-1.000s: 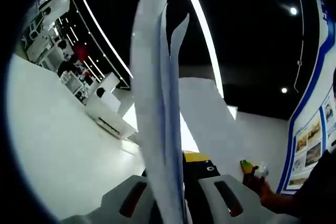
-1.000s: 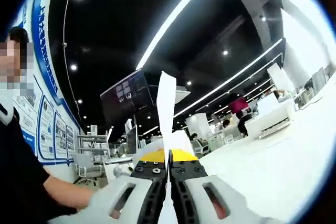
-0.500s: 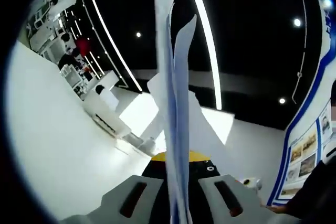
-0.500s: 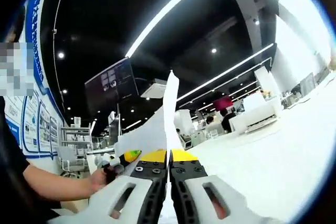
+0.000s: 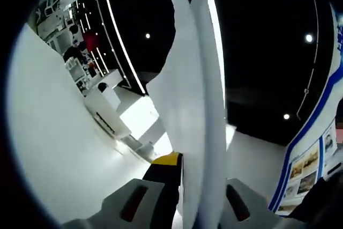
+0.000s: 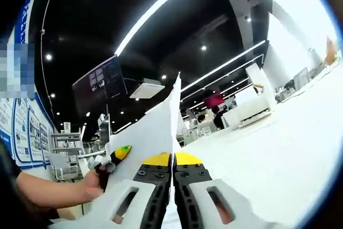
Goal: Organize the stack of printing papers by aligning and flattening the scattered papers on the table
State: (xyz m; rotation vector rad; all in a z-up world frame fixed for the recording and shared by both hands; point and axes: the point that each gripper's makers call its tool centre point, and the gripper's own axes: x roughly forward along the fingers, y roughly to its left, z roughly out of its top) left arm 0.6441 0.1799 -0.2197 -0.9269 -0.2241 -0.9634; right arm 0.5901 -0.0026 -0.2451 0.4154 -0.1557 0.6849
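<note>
In the left gripper view, the left gripper (image 5: 185,207) has its jaws closed on the papers (image 5: 193,105), which rise edge-on from between the jaws and fan out toward the top. The sheets are blurred, and their upper edges spread apart rather than lying flush. A white table (image 5: 59,148) lies to the left, tilted in this view.

In the right gripper view, the right gripper (image 6: 172,183) has its jaws pressed tight together with almost no gap, pinching the papers (image 6: 155,132) edge-on; a sheet spreads out to the left of the jaws. At the far left edge of that sheet a hand (image 6: 94,183) holds the other gripper's handle. The table (image 6: 278,143) stretches to the right.
</note>
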